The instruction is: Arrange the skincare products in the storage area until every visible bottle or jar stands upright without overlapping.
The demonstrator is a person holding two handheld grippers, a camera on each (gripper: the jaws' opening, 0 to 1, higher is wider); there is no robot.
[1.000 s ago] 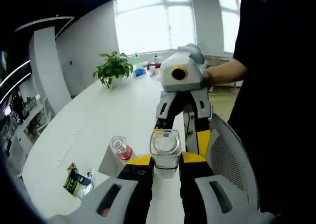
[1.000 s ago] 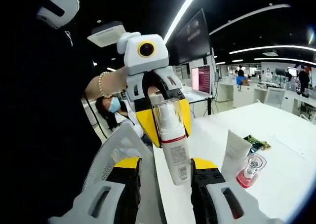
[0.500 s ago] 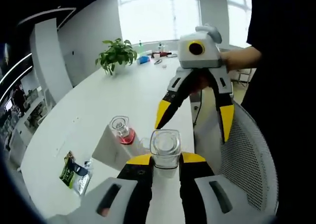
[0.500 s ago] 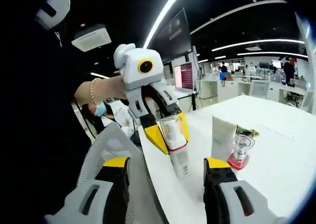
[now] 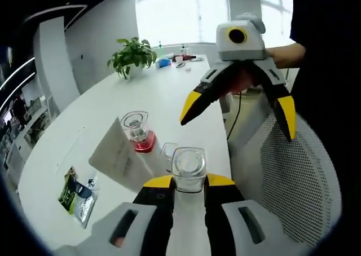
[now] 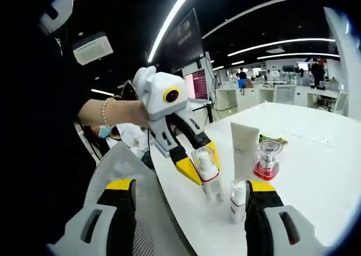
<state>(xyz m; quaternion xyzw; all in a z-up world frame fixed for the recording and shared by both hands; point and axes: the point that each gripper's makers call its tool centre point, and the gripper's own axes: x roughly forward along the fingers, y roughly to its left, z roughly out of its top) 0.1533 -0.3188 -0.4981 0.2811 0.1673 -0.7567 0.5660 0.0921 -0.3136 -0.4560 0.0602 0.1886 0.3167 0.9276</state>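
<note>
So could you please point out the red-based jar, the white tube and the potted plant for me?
red-based jar [image 6: 266,161]: right gripper view, on its clear body.
white tube [image 6: 243,148]: right gripper view, mid-body.
potted plant [image 5: 132,54]: left gripper view, on its leaves.

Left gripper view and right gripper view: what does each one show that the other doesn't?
The left gripper view has a potted plant and bright windows past the table's far end, plus the open right gripper. The right gripper view has a lit monitor, ceiling lights, a bracelet on a wrist, and the left gripper seen from the front. Both share the clear-capped bottle it grips, the white tube, red-based bottle, green packet, mesh chair and white table.
</note>
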